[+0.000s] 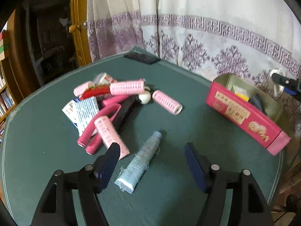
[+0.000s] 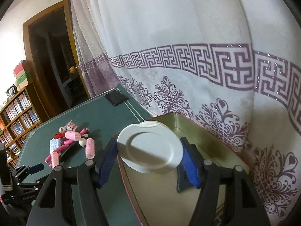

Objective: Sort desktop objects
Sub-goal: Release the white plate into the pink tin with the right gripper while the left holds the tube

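My left gripper (image 1: 151,150) is open low over the green table (image 1: 178,197). A pale blue tube (image 1: 139,162) lies flat between its fingers, and neither pad touches it. To its left lies a heap of pink hair rollers (image 1: 111,134), pink bendy rods, a red item and a small printed carton (image 1: 84,113). One roller (image 1: 167,102) lies apart. My right gripper (image 2: 150,150) is shut on a white round reel (image 2: 150,148). It holds the reel over the gold inside of the open pink box (image 2: 188,126). That box (image 1: 244,116) stands at the table's right.
A dark flat phone-like slab (image 1: 142,57) lies at the far table edge. A patterned white curtain (image 1: 207,37) hangs right behind the table and the box. A bookshelf (image 2: 18,116) and a dark doorway (image 2: 50,66) stand to the left. The box holds yellow and dark items (image 1: 242,95).
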The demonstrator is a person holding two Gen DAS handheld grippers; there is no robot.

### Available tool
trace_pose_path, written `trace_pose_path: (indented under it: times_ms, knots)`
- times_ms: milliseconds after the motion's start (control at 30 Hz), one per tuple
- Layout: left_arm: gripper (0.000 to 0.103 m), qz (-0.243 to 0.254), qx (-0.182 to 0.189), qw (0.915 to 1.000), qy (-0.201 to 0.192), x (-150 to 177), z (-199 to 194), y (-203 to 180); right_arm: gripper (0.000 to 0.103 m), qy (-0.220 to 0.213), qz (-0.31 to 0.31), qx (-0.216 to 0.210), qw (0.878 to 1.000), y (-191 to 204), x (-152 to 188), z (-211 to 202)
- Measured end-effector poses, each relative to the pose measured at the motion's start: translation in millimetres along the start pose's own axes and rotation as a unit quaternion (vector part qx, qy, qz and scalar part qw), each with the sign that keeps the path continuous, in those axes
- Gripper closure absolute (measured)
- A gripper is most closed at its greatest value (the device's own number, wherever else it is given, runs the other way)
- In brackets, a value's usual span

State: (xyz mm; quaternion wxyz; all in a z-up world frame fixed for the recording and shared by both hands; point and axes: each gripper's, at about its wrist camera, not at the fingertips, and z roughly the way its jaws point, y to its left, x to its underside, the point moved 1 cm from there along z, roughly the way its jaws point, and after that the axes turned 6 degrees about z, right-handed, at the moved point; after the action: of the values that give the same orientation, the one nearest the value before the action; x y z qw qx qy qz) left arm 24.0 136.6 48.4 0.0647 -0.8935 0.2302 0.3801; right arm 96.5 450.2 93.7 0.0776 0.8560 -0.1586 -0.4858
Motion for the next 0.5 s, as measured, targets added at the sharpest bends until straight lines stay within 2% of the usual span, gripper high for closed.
trace_pose_path:
  times_ms: [200, 433, 467, 500]
  knots:
    - [0.030, 0.014, 0.011, 0.9998, 0.013, -2.1, 23.9, 0.4, 0.033, 0.023, 0.011, 0.015, 1.000, -11.6, 7.4, 6.0]
    - [0.031, 0.036, 0.033, 0.9983, 0.031, -6.3, 48.5, -7.8, 0.031, 0.020, 0.007, 0.023, 1.000, -15.0, 9.1, 2.1]
    - [0.031, 0.038, 0.034, 0.9982, 0.033, -6.6, 50.6, -8.5, 0.031, 0.020, 0.007, 0.022, 1.000, -15.0, 9.3, 1.8]
    - [0.036, 0.040, 0.035, 0.9979, 0.038, -6.5, 54.0, -9.2, 0.031, 0.021, 0.007, 0.021, 1.000, -15.0, 9.9, 1.9]
